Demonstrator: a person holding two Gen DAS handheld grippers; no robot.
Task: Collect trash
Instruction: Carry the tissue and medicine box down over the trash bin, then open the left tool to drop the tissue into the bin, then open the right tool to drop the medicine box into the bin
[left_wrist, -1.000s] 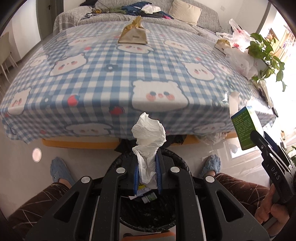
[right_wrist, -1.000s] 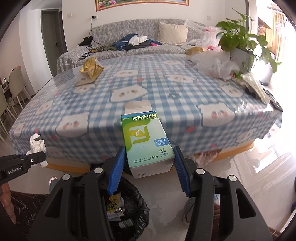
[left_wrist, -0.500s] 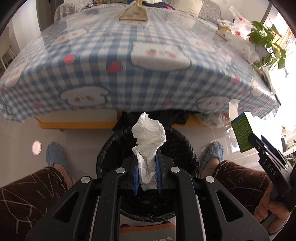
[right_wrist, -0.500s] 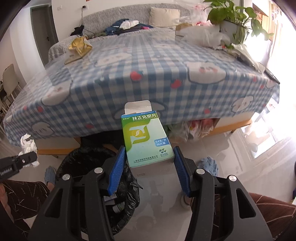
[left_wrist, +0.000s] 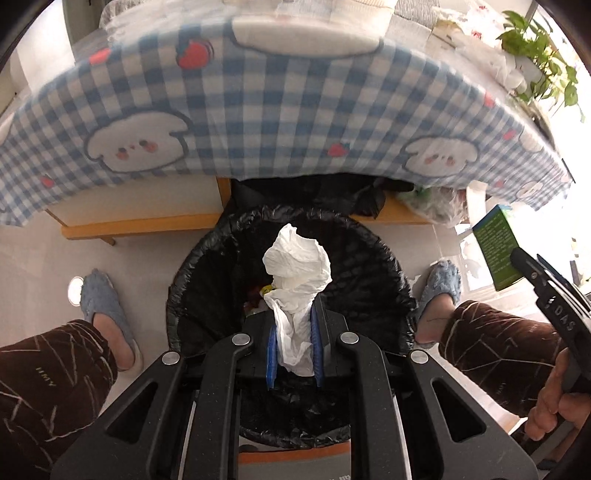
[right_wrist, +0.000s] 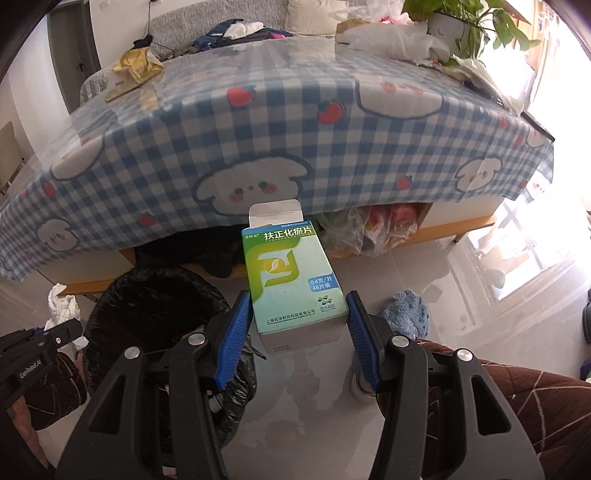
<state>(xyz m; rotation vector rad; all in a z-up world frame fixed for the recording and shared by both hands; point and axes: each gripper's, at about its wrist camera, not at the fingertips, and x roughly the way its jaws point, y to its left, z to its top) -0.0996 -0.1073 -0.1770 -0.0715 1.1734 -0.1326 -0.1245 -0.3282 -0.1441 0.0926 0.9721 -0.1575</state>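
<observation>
A: Left tongs?
B: Clamped on a crumpled white tissue, blue pads pinching its lower tail, the bunched top sticking up above the fingertips. Hanging right over the mouth of the black-lined trash bin, tissue at about 12 o'clock from the pads. Scraps visible down in the bin (too dark to tell what).

A: Right tongs?
B: Gripping a green-and-white medicine box, pads pressed against its two long sides, top flap standing open at 12 o'clock. Box not over the bin: bin at roughly 9 o'clock of it in the right wrist view, pale tiled floor under the box.

A: Box from the other camera?
B: Seen at 3 o'clock in the left wrist view, dark green printed back face, with a hand on the black handle below.

A: Surroundings?
B: Bench with blue-and-white checked cloth (bear and strawberry print) beyond the bin at 12 o'clock, cloth edge hanging down. On the bench, a crumpled gold wrapper at 11 o'clock, white plastic bags and a potted plant at 1 o'clock. Bagged items tucked under the bench. Blue fluffy slippers either side of the bin, dark brown patterned trousers above them.
</observation>
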